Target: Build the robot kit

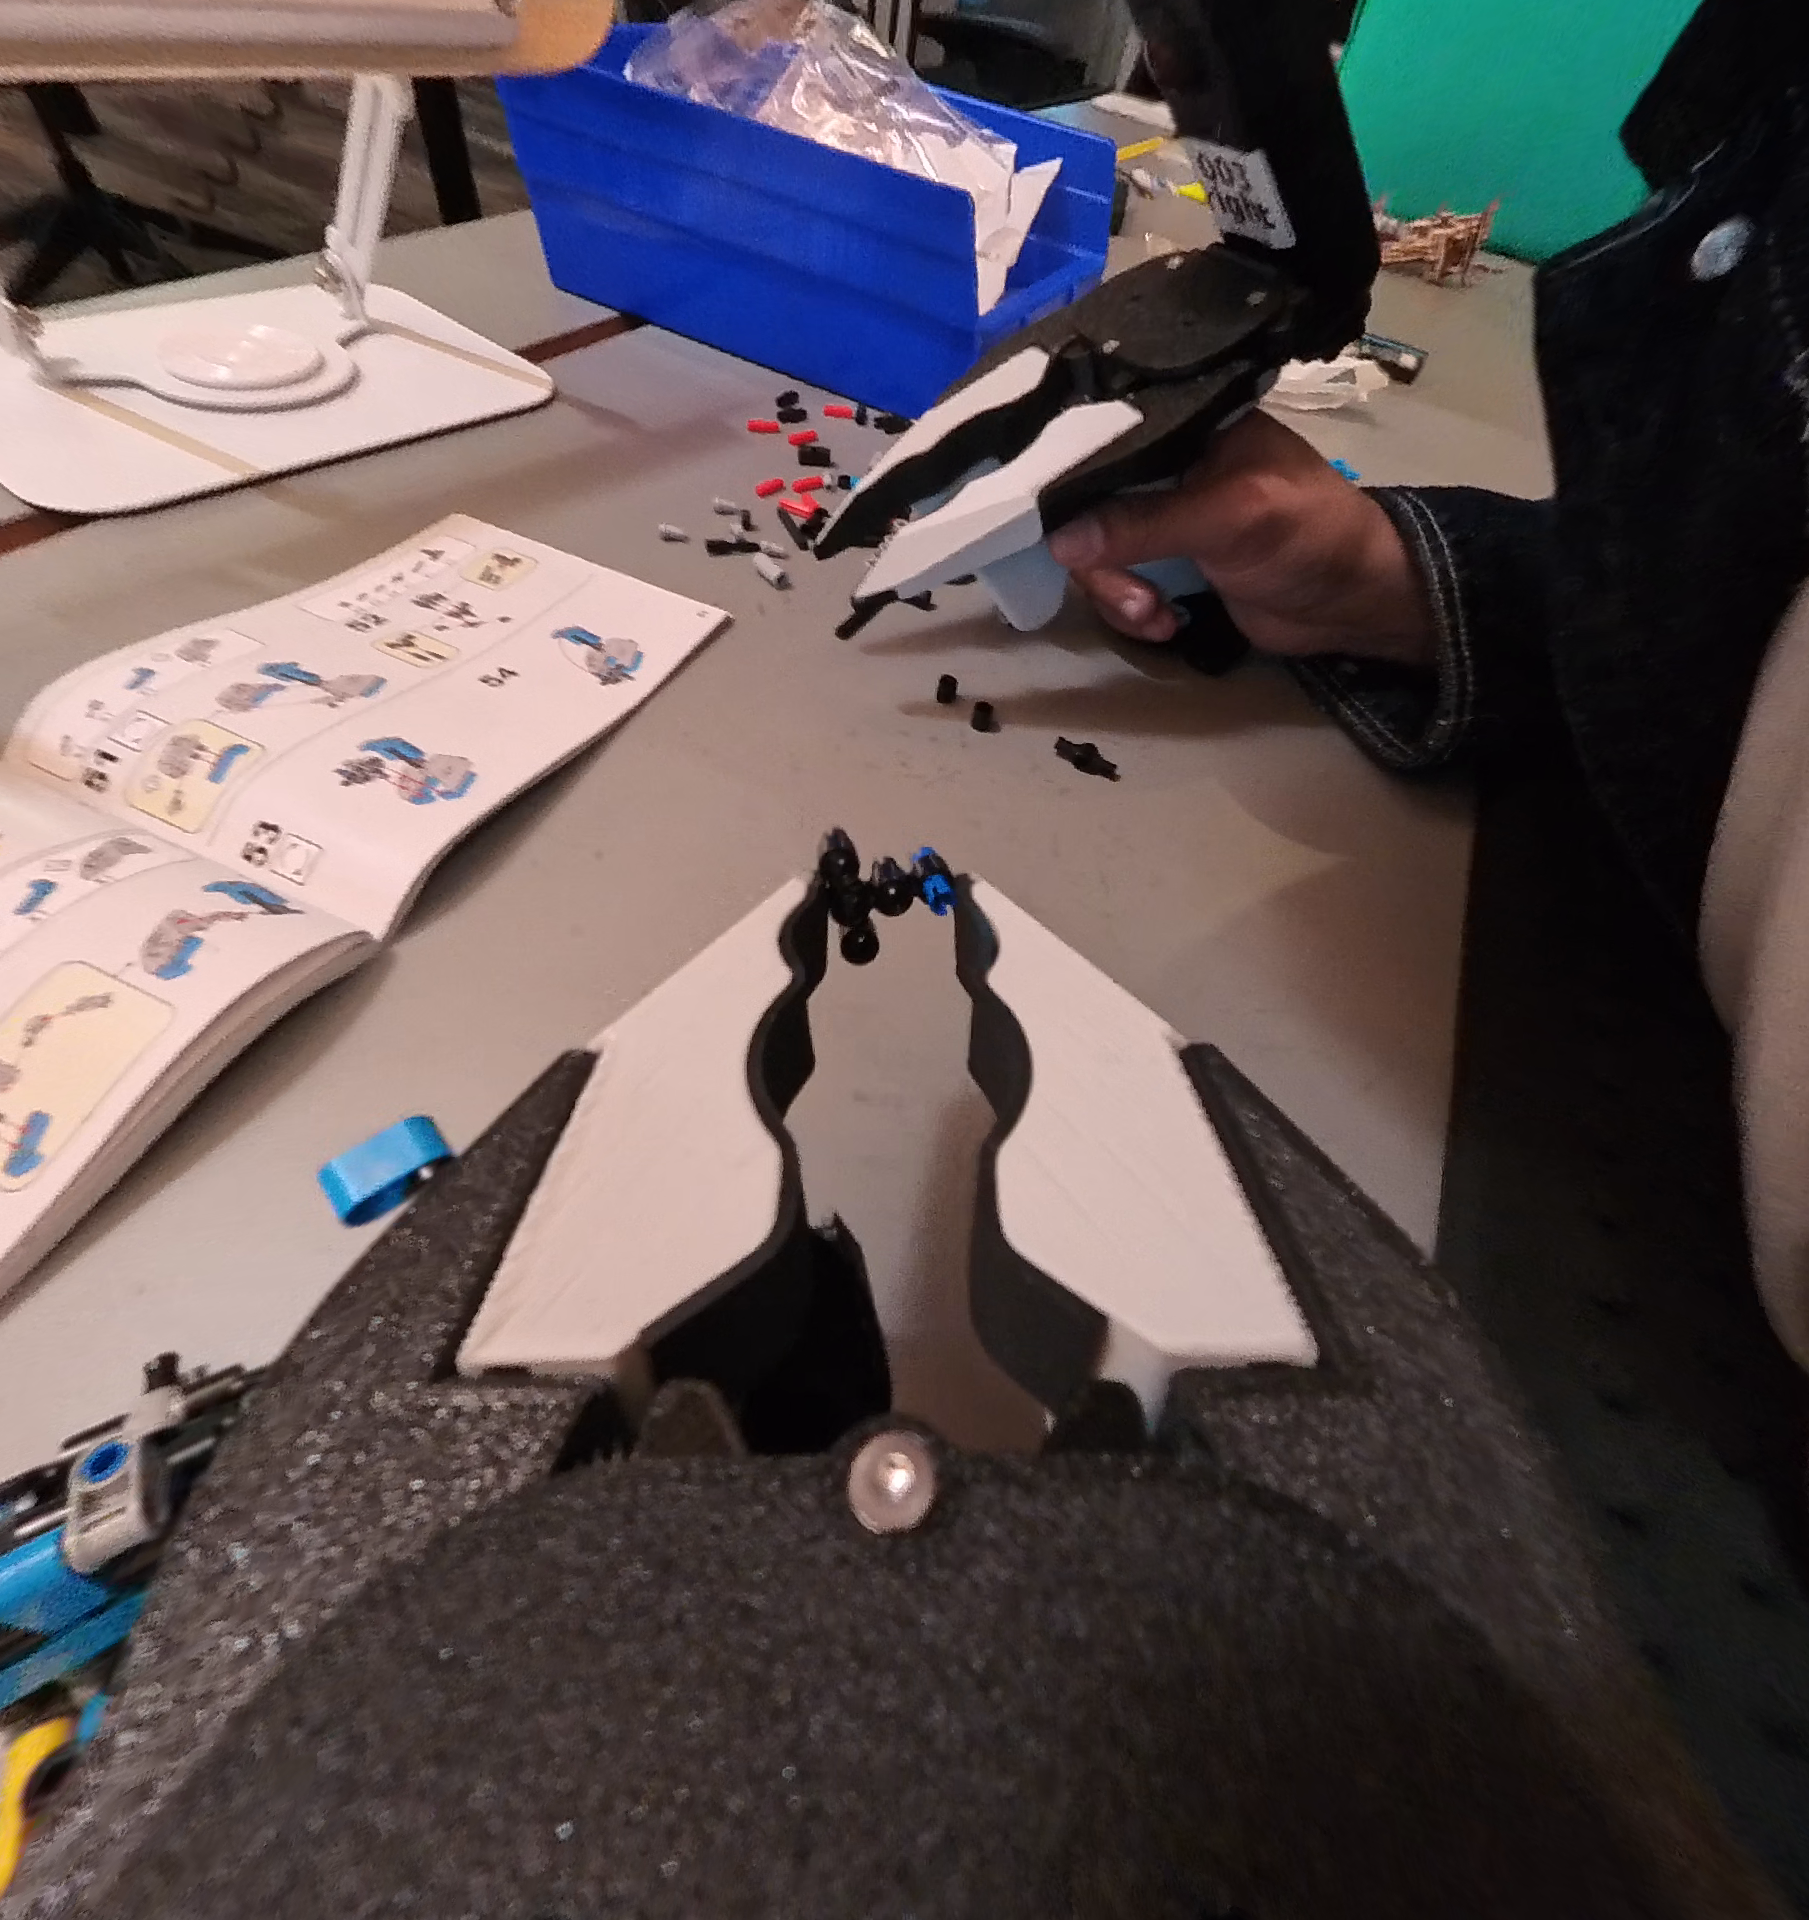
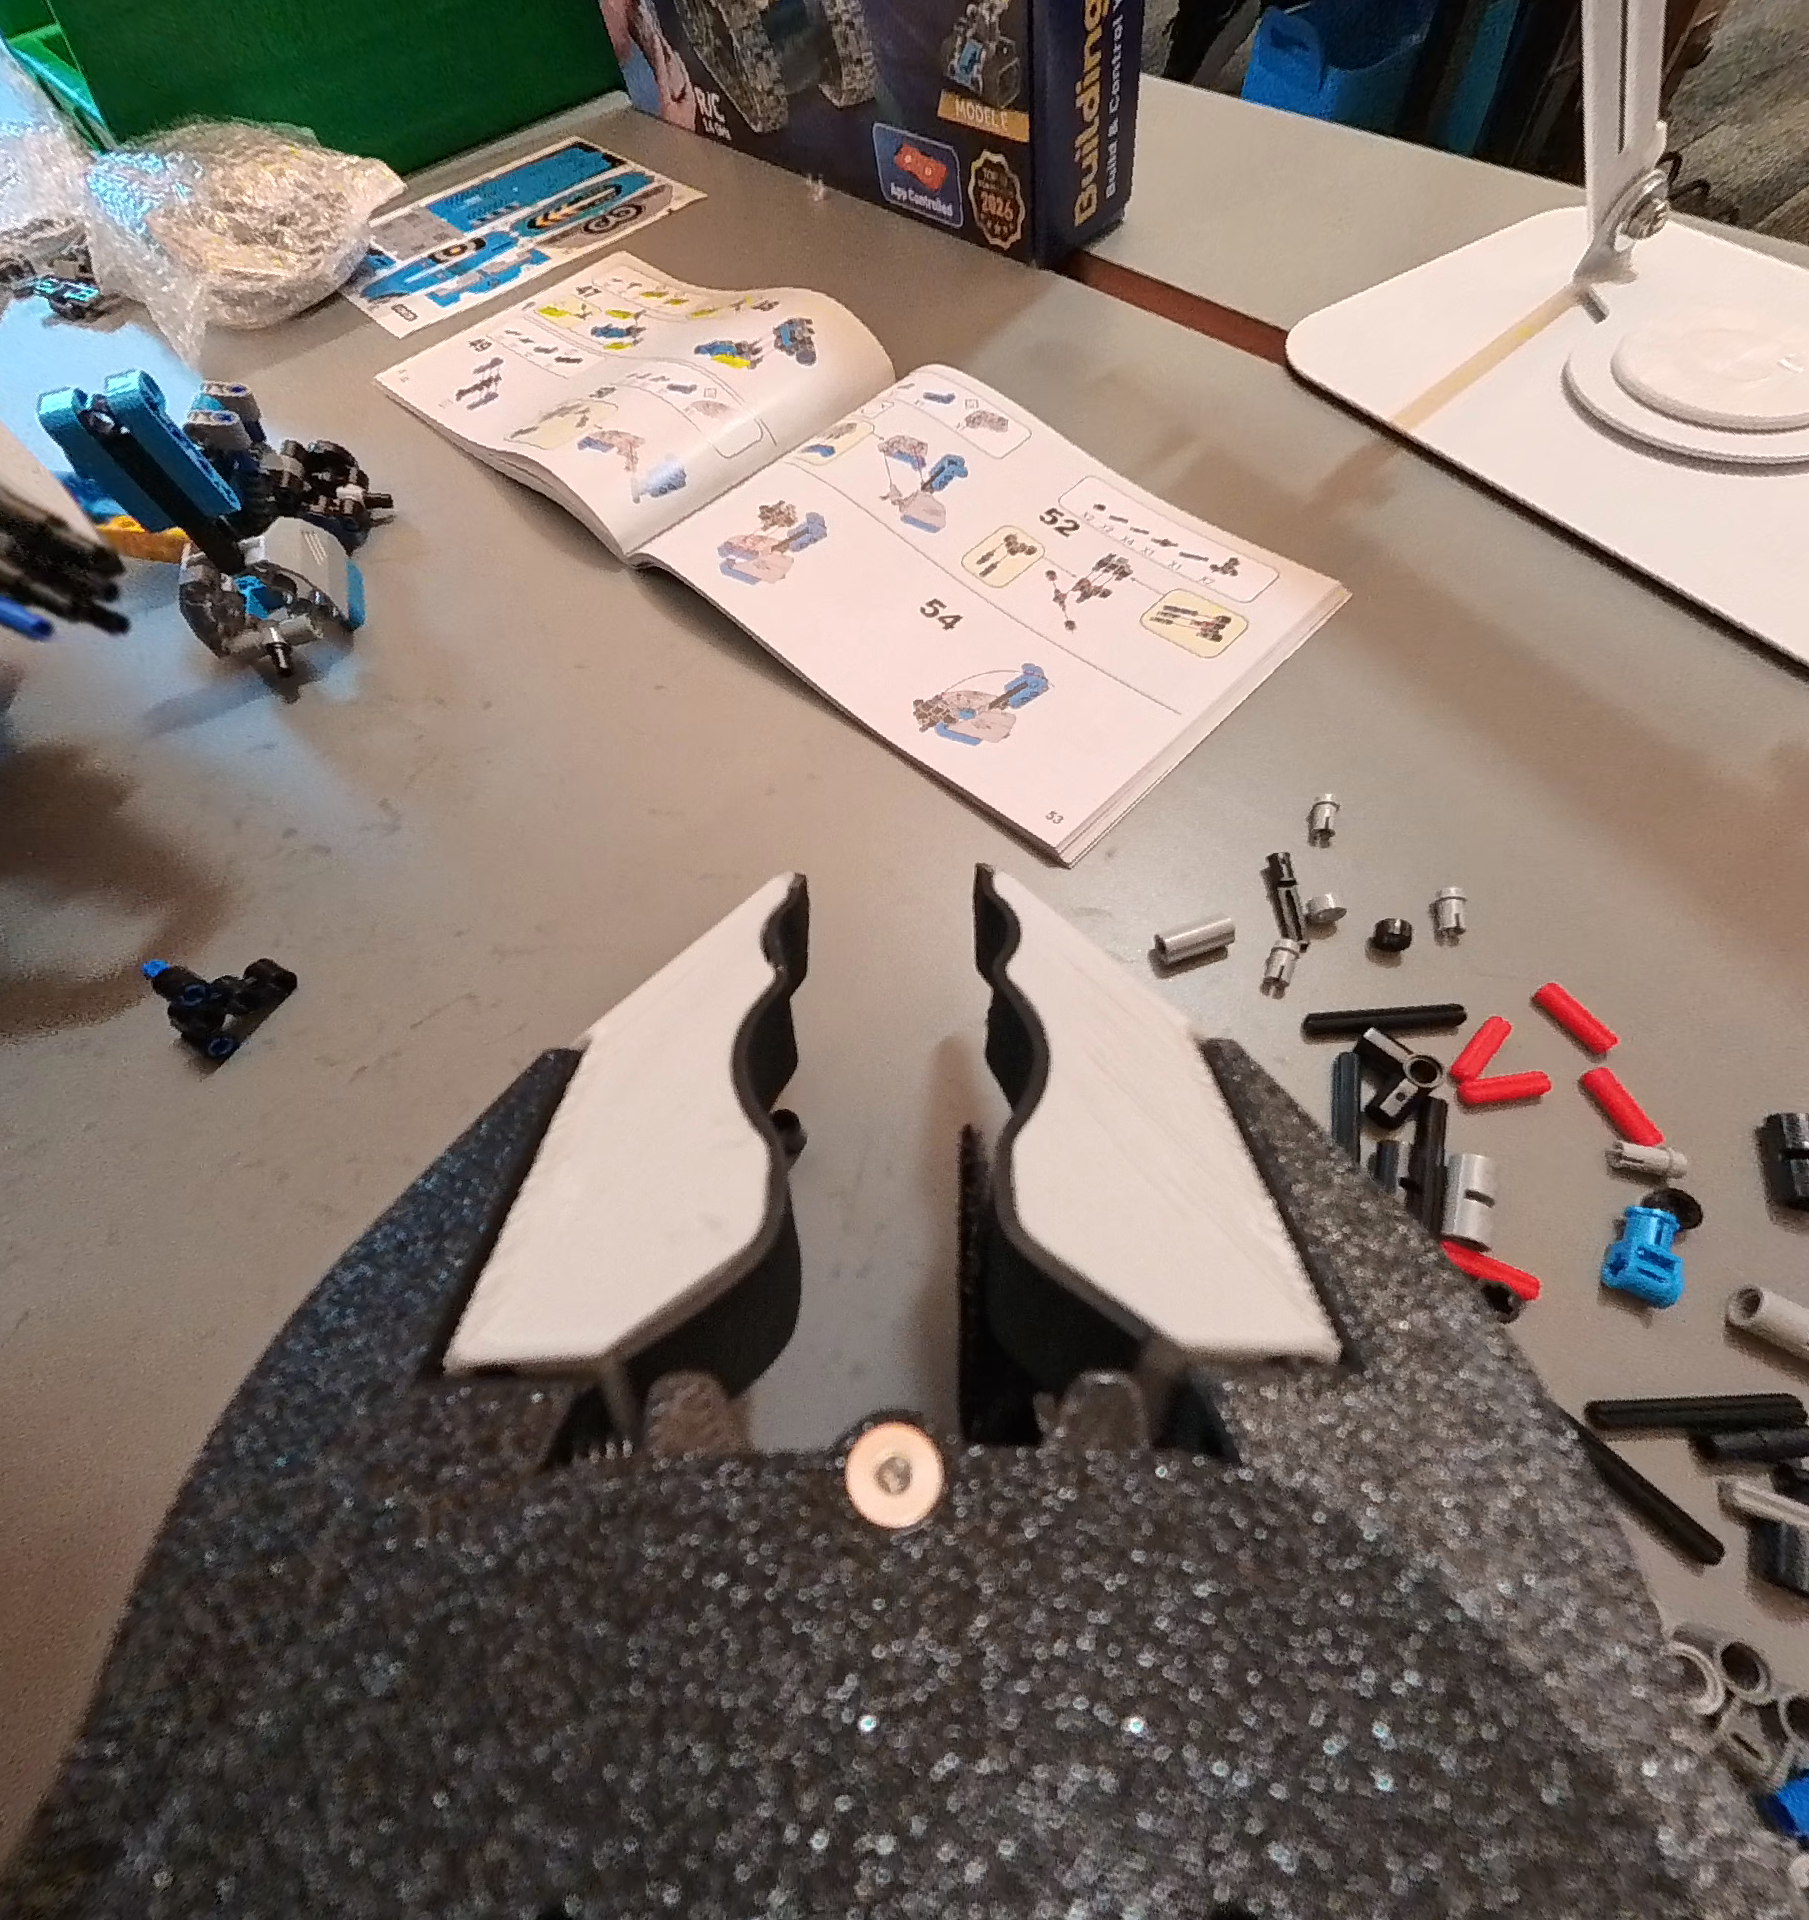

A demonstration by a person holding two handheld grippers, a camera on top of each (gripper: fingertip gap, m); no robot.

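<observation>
On the grey table, the left gripper pinches a small black-and-blue pin assembly at its tips, while the right gripper hangs parted, empty, beside loose pins.

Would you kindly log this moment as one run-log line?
left gripper: shut on black-and-blue pin assembly | right gripper: open, empty, over table | open instruction booklet beyond

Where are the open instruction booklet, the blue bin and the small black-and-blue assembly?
instruction booklet (image 2: 941, 613): right wrist view, right-hand page.
blue bin (image 1: 775, 239): left wrist view, front wall.
black-and-blue assembly (image 1: 879, 883): left wrist view, black middle.
</observation>
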